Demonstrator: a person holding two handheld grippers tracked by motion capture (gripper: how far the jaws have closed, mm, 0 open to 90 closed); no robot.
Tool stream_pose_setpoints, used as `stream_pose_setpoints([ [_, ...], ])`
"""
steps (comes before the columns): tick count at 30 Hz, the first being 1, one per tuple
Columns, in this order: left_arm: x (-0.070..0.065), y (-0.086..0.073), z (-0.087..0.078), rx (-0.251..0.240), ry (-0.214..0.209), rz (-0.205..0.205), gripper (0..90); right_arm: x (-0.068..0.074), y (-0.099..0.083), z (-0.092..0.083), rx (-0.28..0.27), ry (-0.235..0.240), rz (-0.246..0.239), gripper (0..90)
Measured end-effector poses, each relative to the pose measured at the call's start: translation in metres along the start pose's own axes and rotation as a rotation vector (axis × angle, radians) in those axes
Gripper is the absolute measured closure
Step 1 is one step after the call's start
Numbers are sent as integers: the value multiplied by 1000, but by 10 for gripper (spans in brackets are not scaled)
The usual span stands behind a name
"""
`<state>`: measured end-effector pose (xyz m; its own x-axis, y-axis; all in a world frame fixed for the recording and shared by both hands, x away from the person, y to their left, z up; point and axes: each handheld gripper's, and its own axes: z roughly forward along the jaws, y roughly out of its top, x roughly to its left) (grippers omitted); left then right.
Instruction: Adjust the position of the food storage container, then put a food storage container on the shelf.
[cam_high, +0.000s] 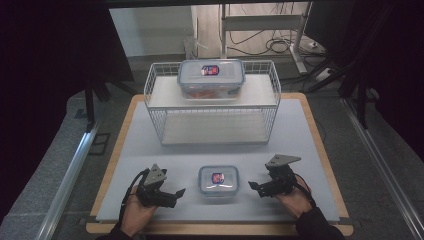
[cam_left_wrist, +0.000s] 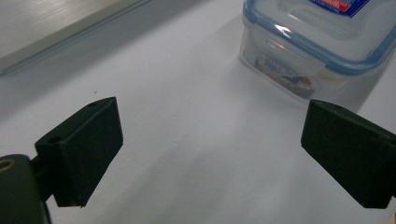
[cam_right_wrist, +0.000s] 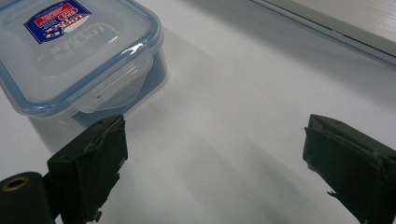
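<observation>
On the white table, both hand-held grippers flank the small container, jaws apart.

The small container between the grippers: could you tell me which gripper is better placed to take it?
Neither clearly: the left gripper and right gripper flank the small container, both open and aimed inward. The right looks marginally closer, so perhaps right.
</observation>
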<state>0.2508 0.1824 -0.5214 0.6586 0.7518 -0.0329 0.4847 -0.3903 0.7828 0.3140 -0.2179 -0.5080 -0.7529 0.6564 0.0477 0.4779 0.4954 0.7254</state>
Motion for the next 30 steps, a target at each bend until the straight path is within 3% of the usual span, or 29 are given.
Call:
stream_pose_setpoints([
  [12,2,0,2,-10,-3,-30,20,1,2,-3,-4,-5,1,49],
  [20,-3,8,3,1,-37,-57,25,8,7,-6,-10,-3,-11,34],
  [26,-6,19,8,13,-95,-55,19,13,12,-4,8,24,4,15],
  [30,-5,27,12,-11,-178,-95,20,20,18,-7,11,34,2,18],
])
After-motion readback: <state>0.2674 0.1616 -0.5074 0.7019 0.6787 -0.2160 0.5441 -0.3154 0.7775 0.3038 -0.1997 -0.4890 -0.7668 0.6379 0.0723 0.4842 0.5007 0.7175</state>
